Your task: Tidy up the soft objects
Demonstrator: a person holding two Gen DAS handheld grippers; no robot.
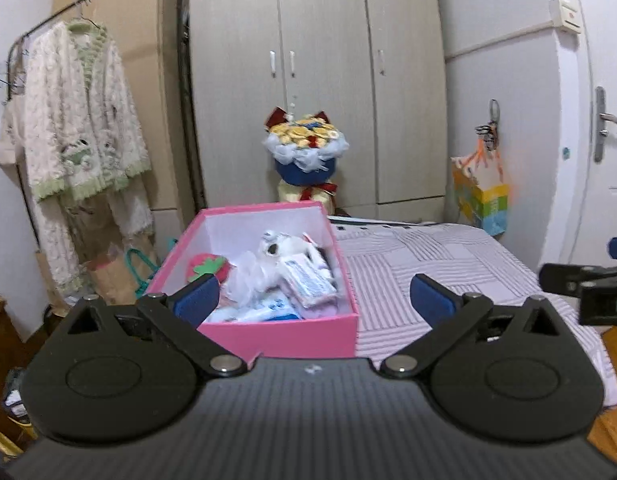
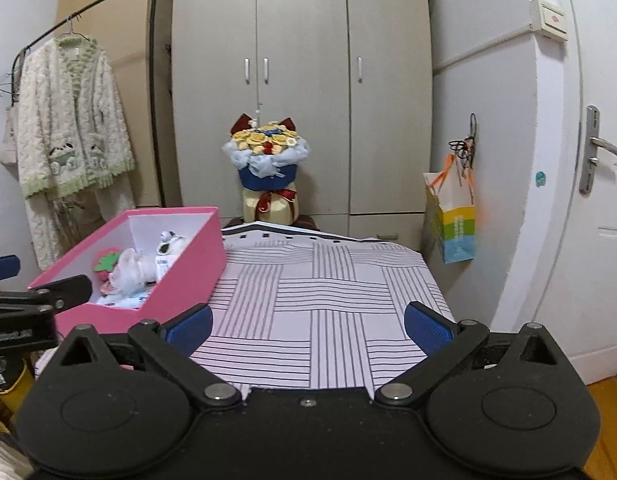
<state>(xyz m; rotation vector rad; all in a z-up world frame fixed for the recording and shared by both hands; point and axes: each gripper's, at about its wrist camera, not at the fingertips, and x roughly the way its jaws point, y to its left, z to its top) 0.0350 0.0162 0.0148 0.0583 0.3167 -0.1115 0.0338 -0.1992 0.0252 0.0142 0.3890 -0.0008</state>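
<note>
An open pink box (image 1: 280, 336) stands on the left part of a striped bed cover (image 1: 428, 256). Inside lie a red strawberry plush (image 1: 212, 268), a white plush toy (image 1: 280, 246) and several soft packets (image 1: 308, 280). My left gripper (image 1: 314, 296) hovers just before the box's near wall, open wide and holding nothing. In the right wrist view the pink box (image 2: 176, 264) sits to the left with the strawberry plush (image 2: 106, 262) showing. My right gripper (image 2: 308, 328) is open over the bare striped cover (image 2: 328, 280), with nothing between its blue pads.
A grey wardrobe (image 1: 320, 80) stands behind the bed, with a flower bouquet (image 1: 304, 140) in front of it. A colourful paper bag (image 2: 452, 220) hangs on the right wall beside a white door (image 2: 596, 200). A fluffy robe (image 1: 76, 120) hangs on a rack at left.
</note>
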